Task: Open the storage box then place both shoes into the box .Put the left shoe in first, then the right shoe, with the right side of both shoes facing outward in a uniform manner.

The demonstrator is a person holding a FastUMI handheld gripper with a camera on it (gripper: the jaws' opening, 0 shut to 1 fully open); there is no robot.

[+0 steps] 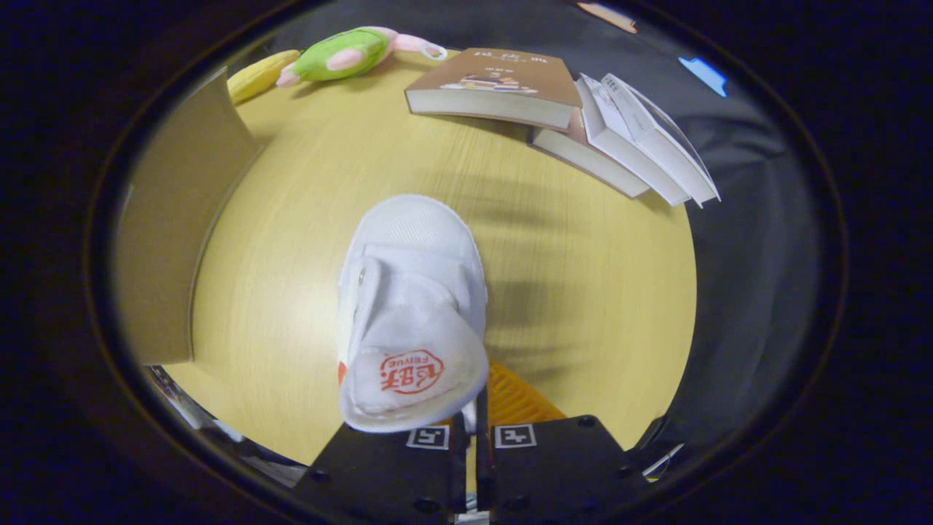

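Two fingers of the gripper (470, 426) stand nearly together, clamped on the heel edge of the white shoe (412, 306), which hangs toe-forward above the yellow table (583, 292), carried thus toward the cardboard box wall (175, 240).

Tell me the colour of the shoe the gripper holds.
White shoe with a red logo, in the gripper view.
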